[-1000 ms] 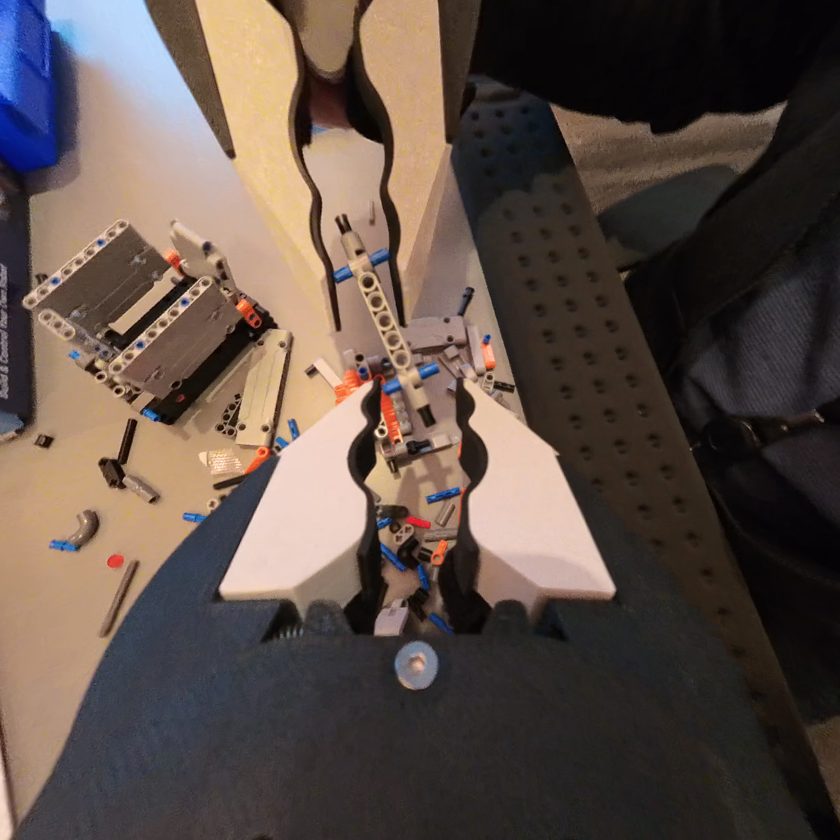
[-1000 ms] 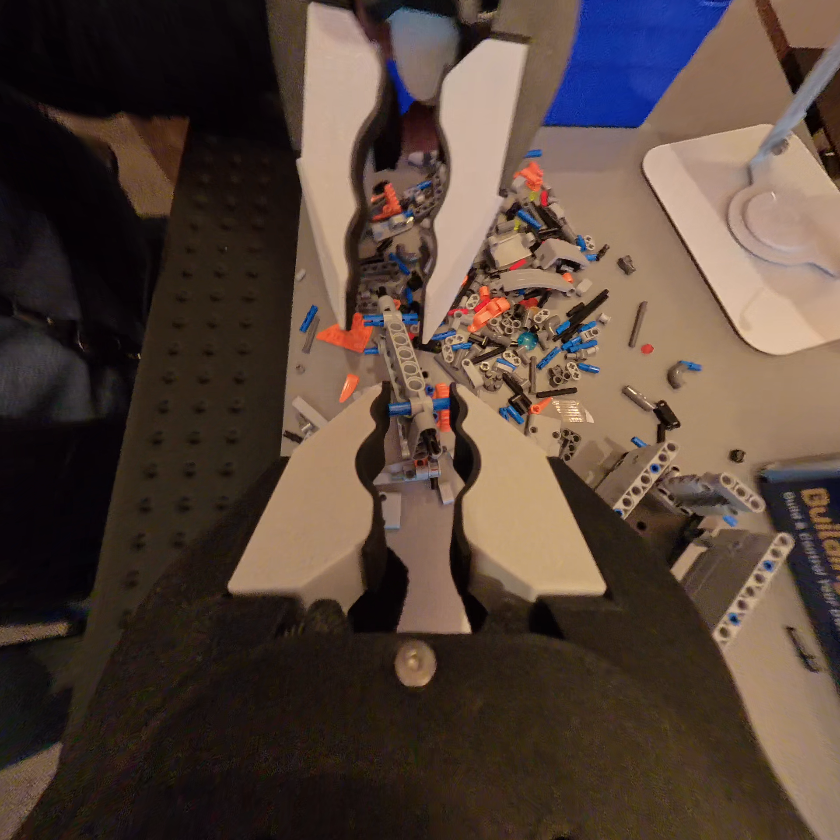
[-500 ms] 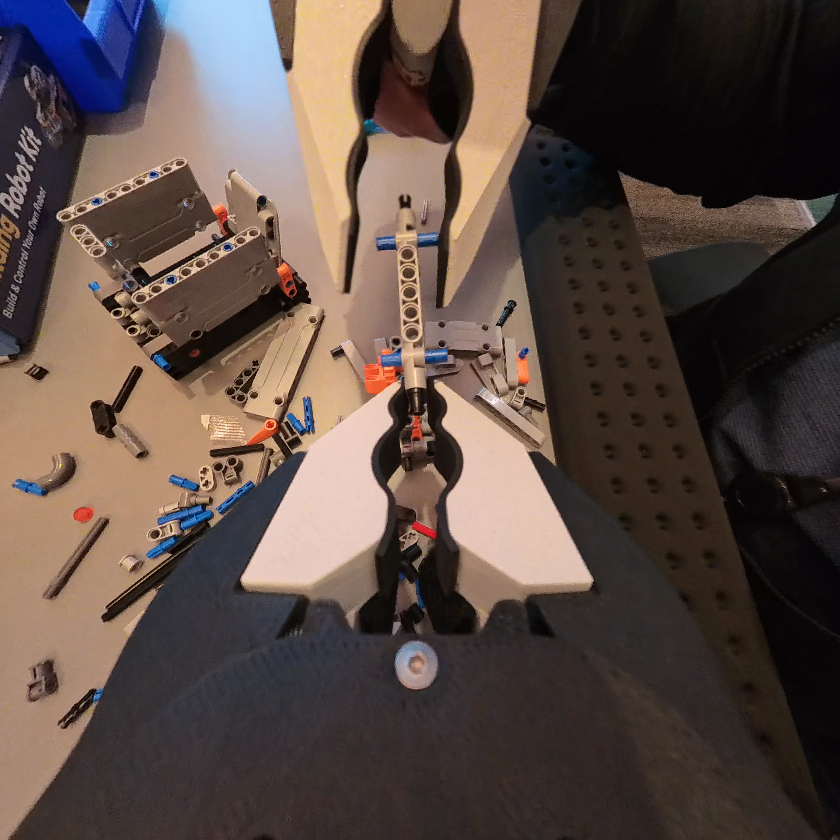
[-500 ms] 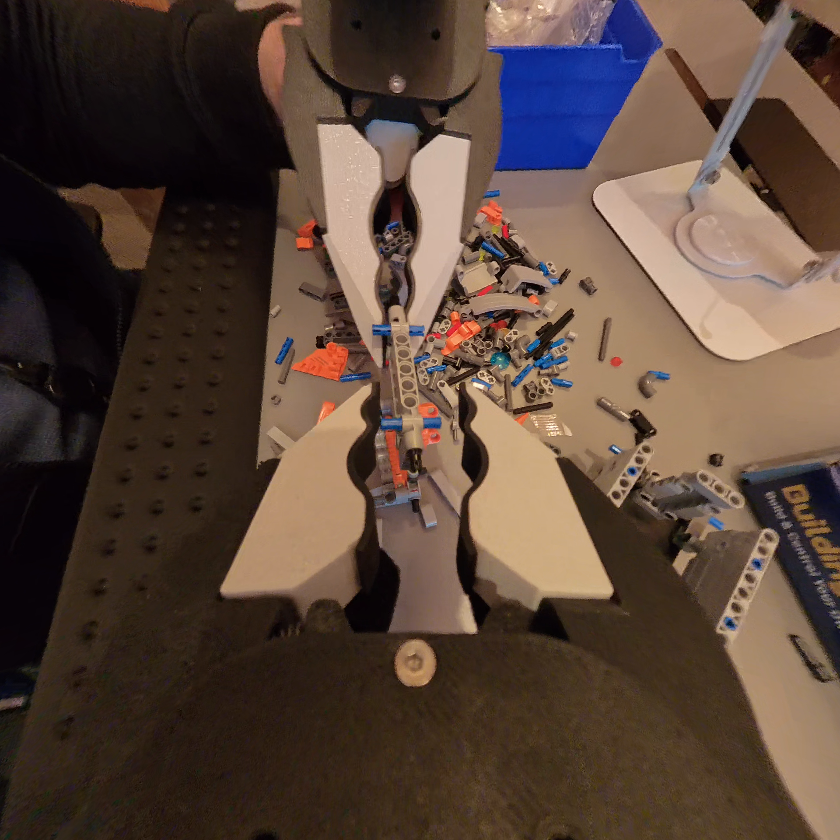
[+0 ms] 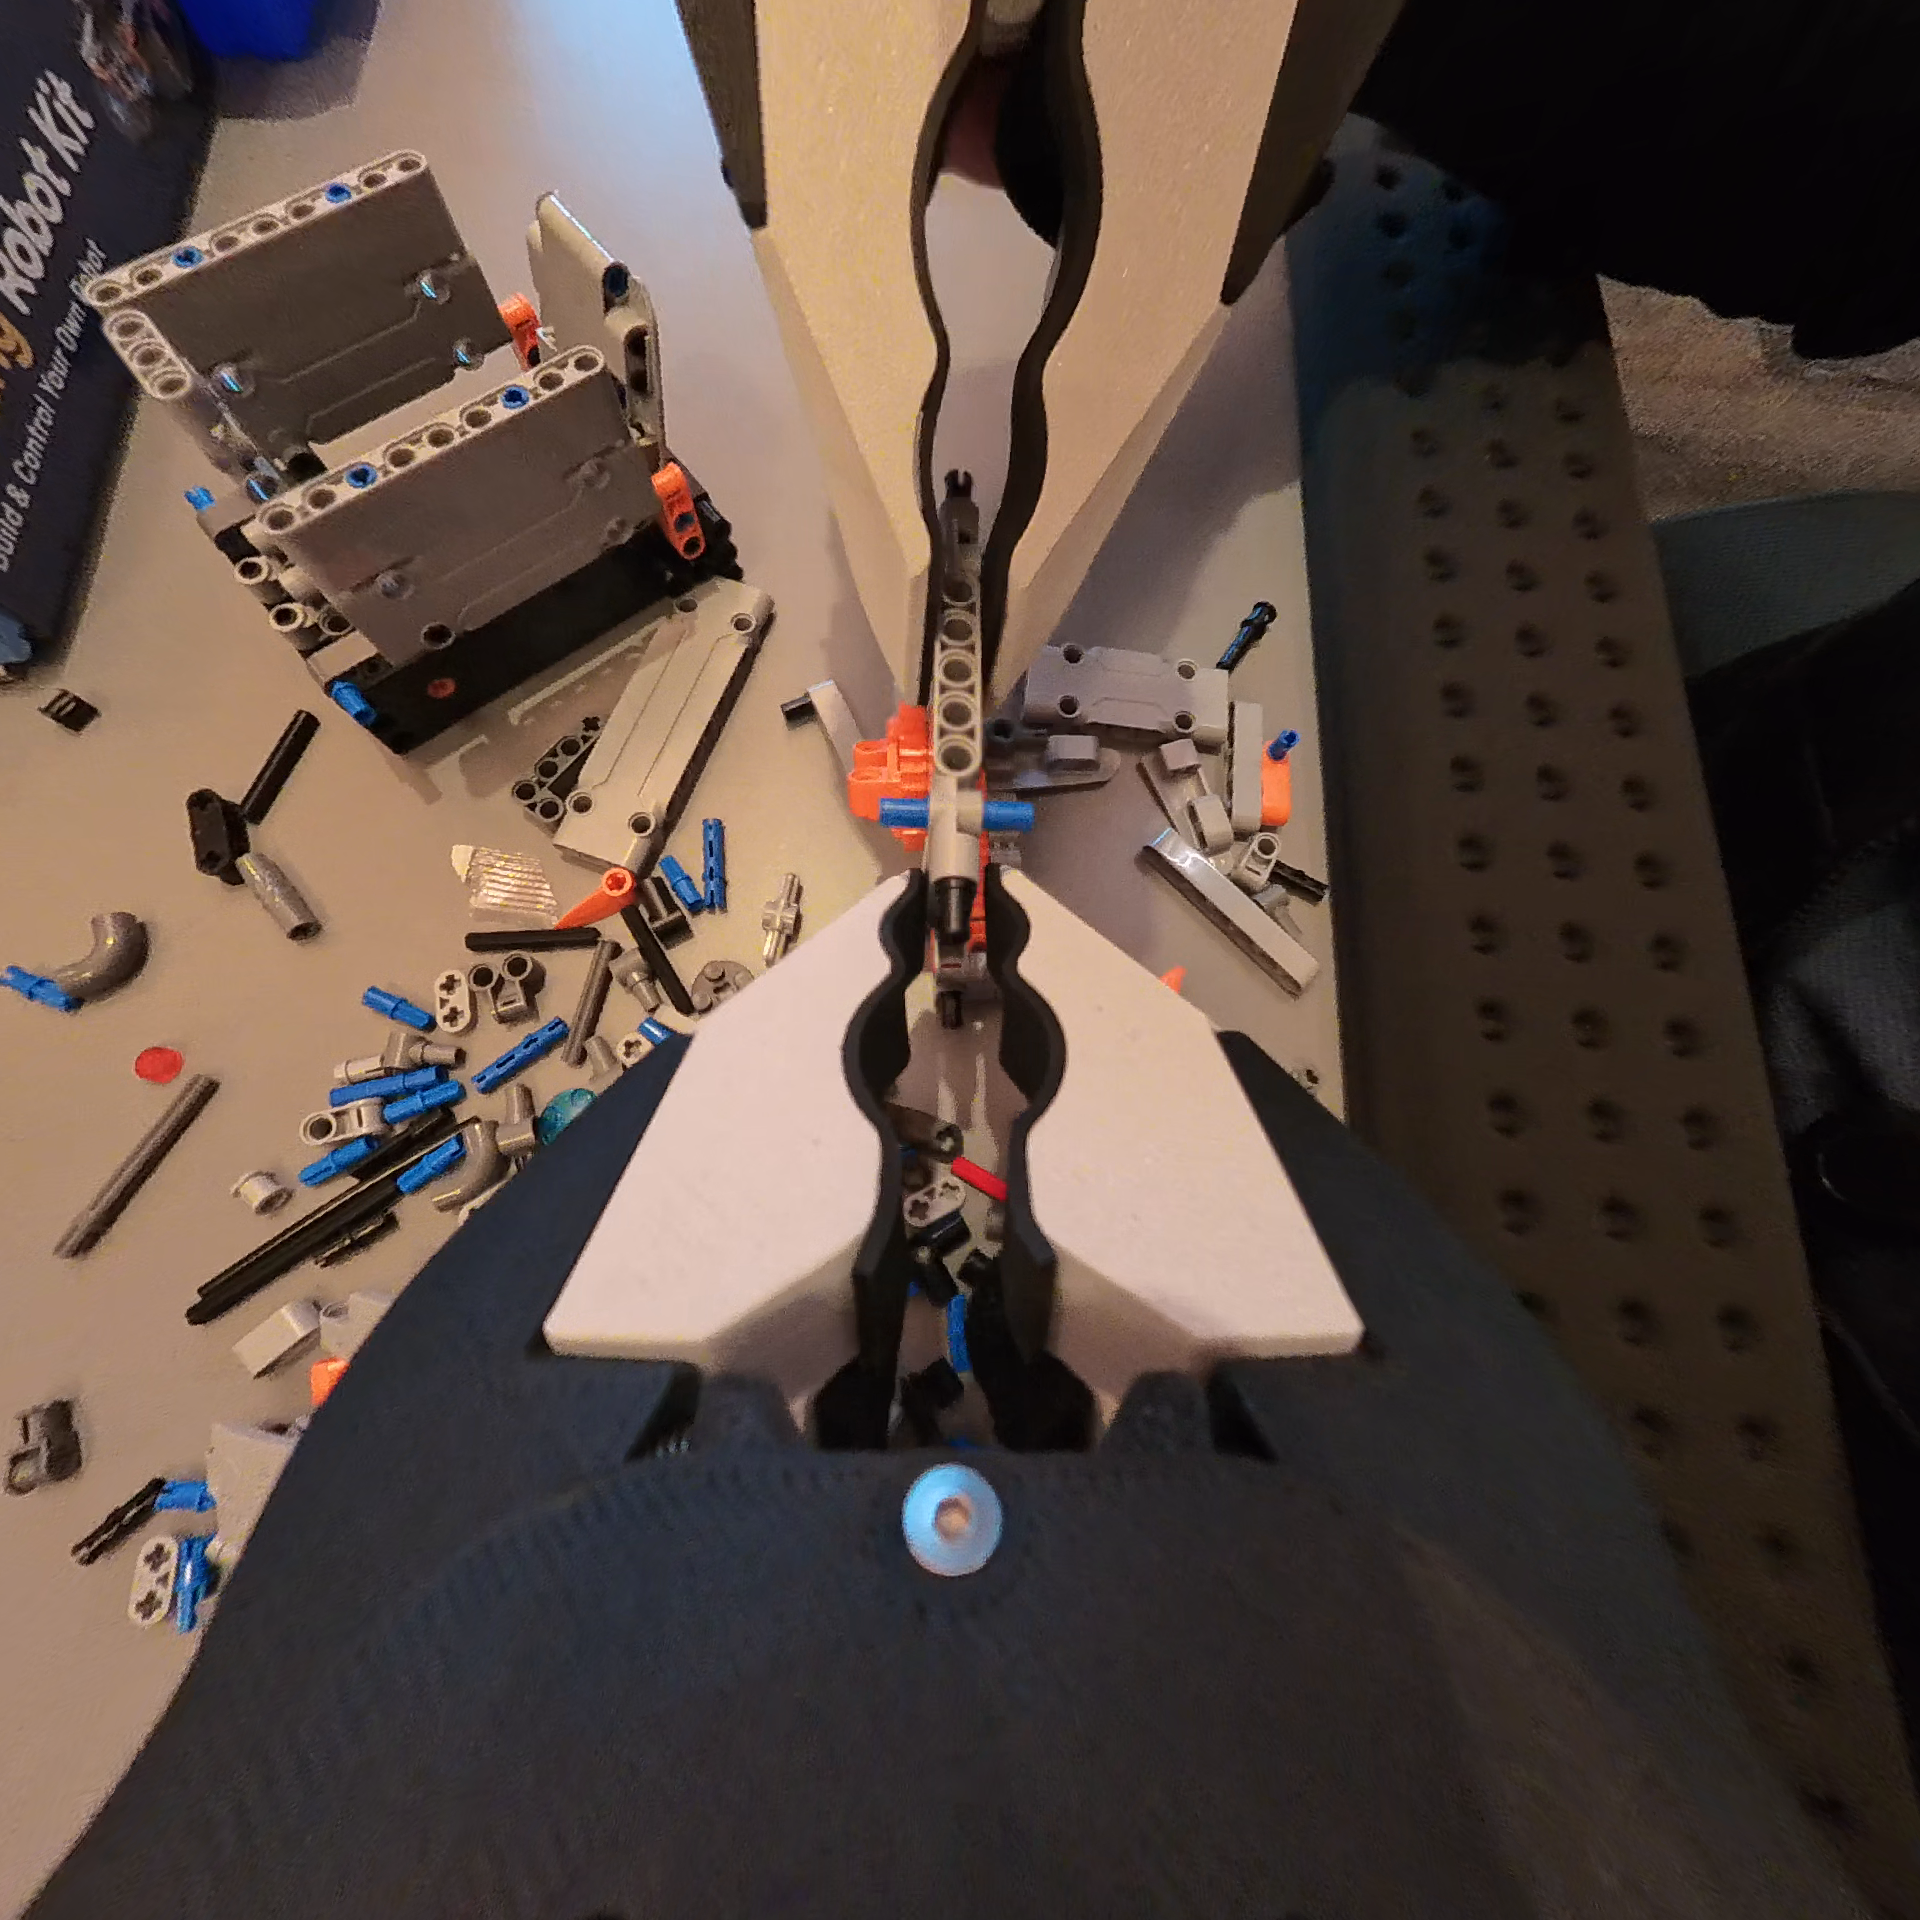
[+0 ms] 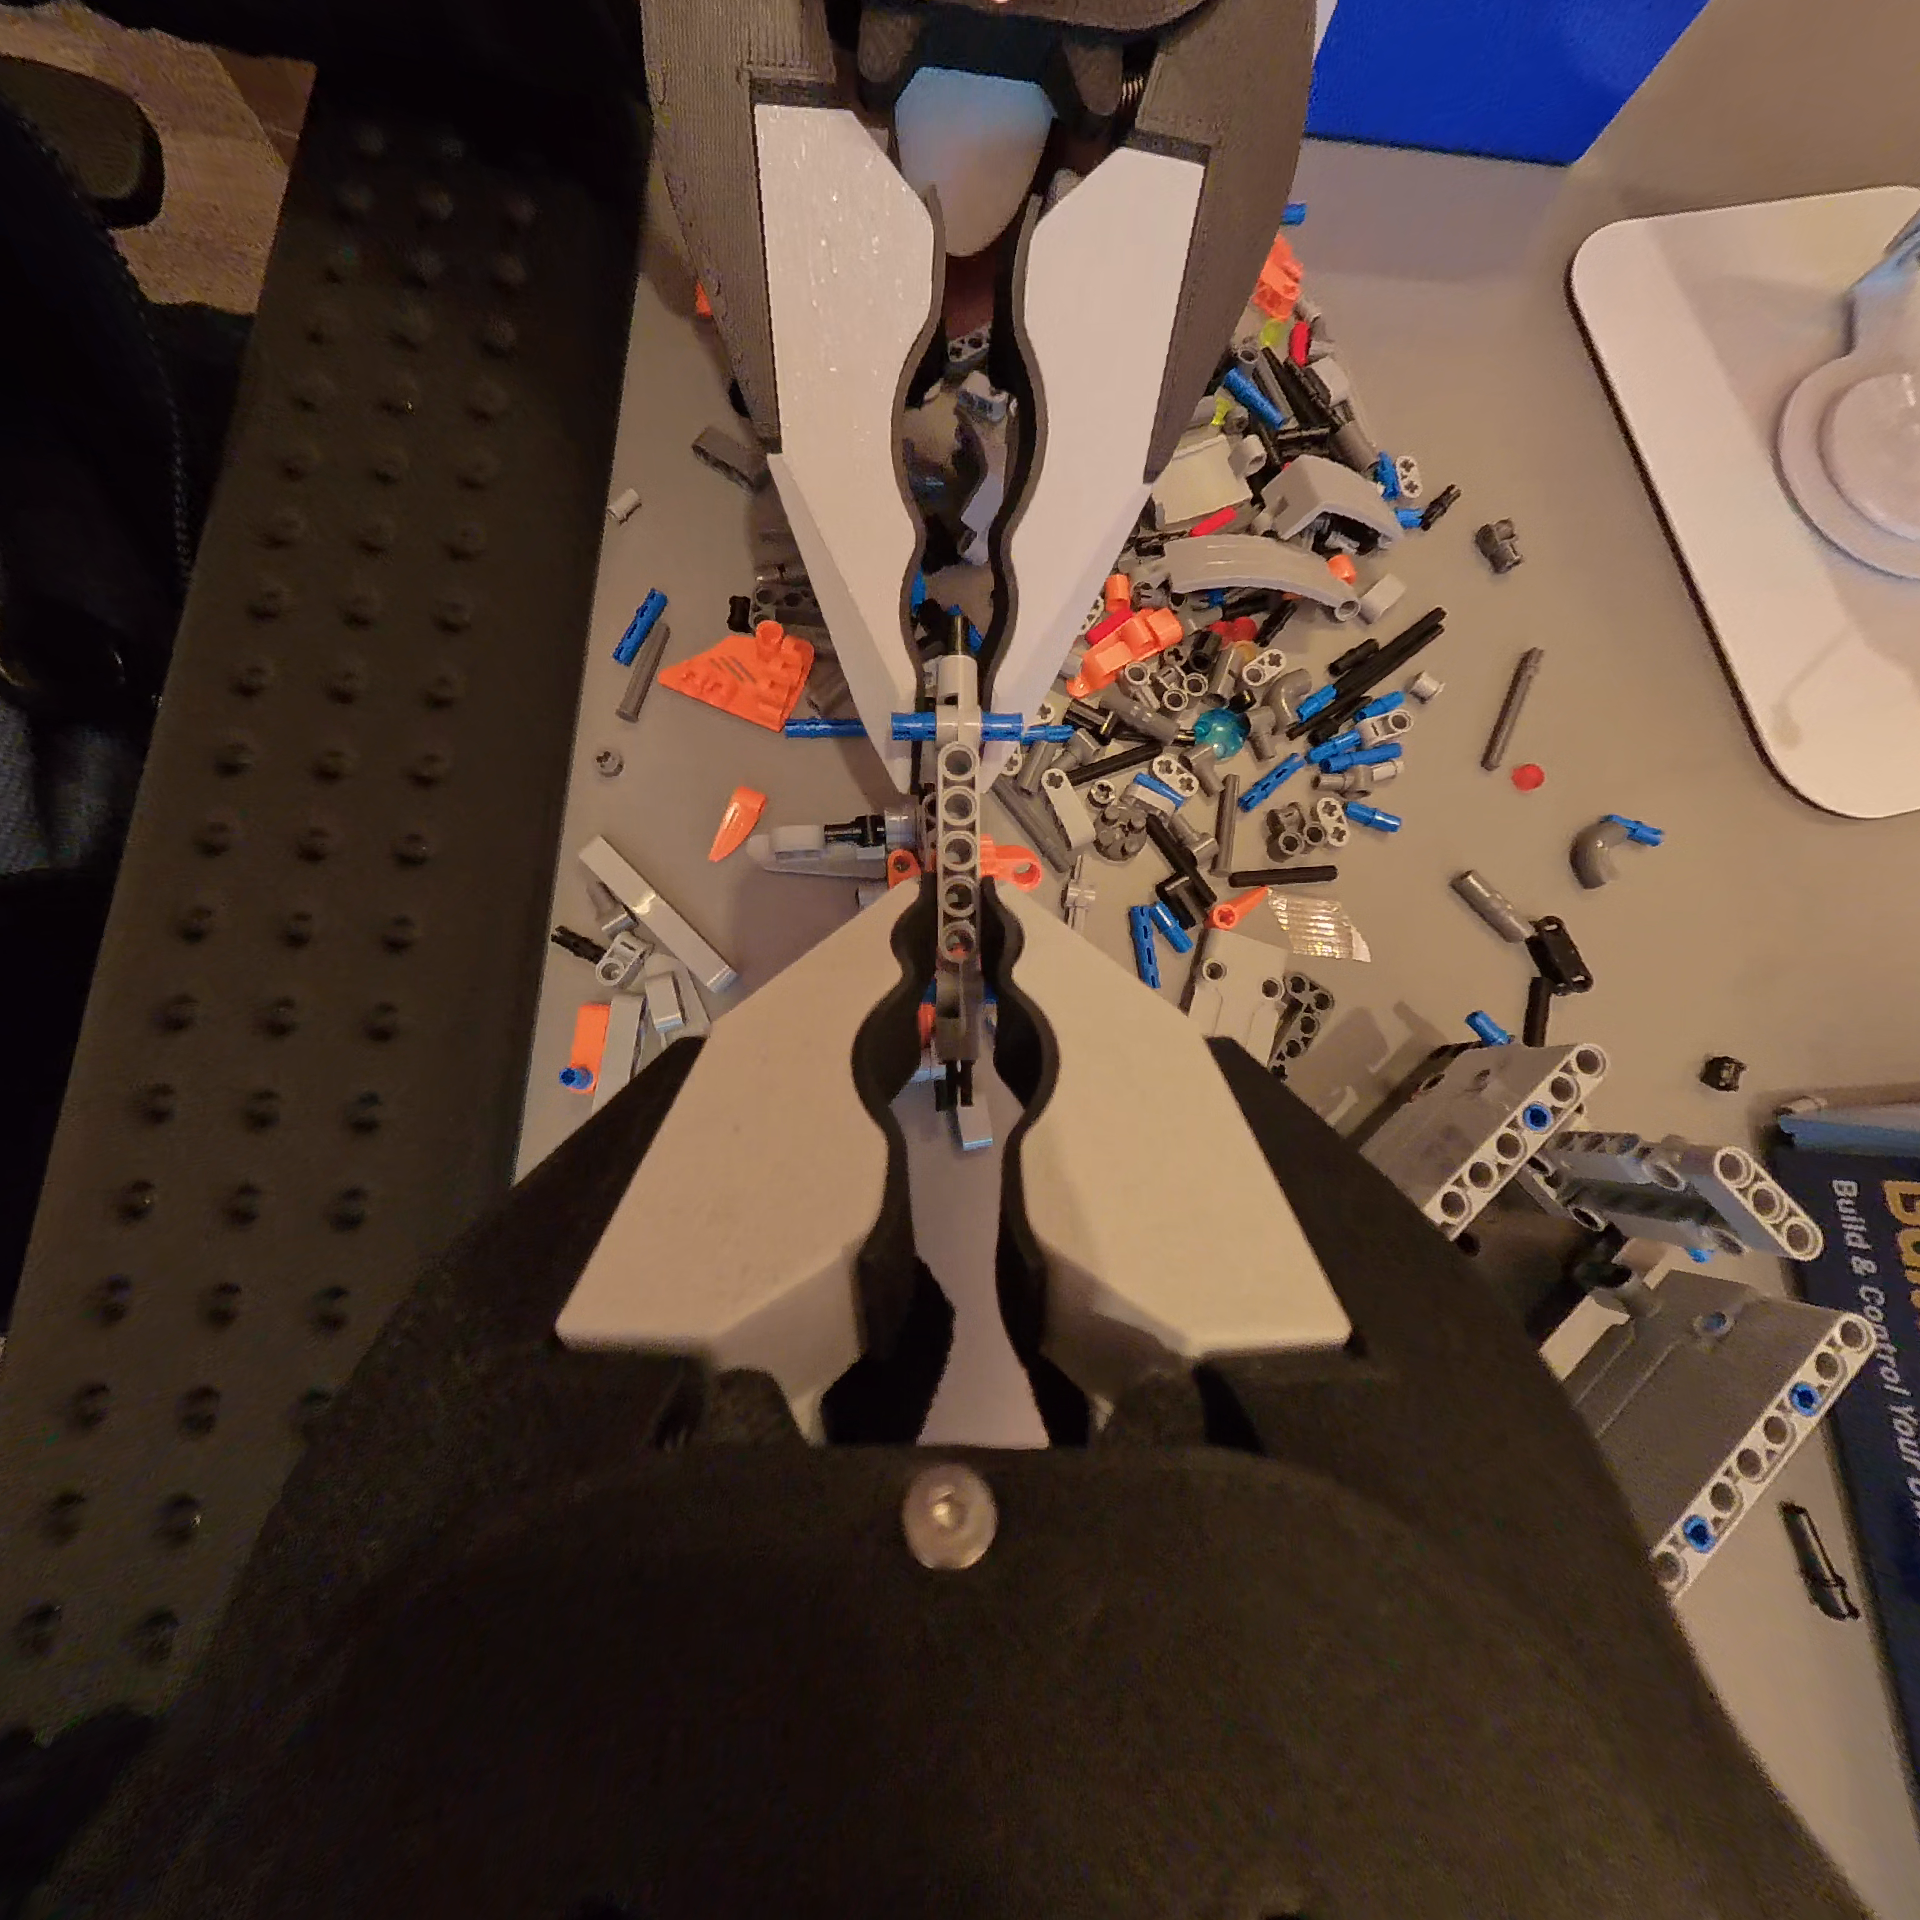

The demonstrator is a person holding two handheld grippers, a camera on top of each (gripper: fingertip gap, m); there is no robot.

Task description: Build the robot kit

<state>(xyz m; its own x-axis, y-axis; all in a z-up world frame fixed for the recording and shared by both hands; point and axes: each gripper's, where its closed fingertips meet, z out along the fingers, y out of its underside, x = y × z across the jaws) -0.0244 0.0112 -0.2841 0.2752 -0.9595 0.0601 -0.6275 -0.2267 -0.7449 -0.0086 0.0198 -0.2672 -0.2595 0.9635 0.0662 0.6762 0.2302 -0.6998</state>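
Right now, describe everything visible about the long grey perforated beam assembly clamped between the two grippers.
The long grey perforated beam assembly is a slim plastic strip with a row of round holes. A blue cross pin runs through a light grey connector near one end, and black pin tips project at both ends. It is held above the grey table and the loose parts. The left gripper pinches the connector end; the right gripper pinches the other.

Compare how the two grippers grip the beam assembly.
The left gripper clamps the connector end, just past the blue cross pin; the right gripper clamps the holed end of the grey beam. They face each other from opposite ends. Both are shut on the same assembly.
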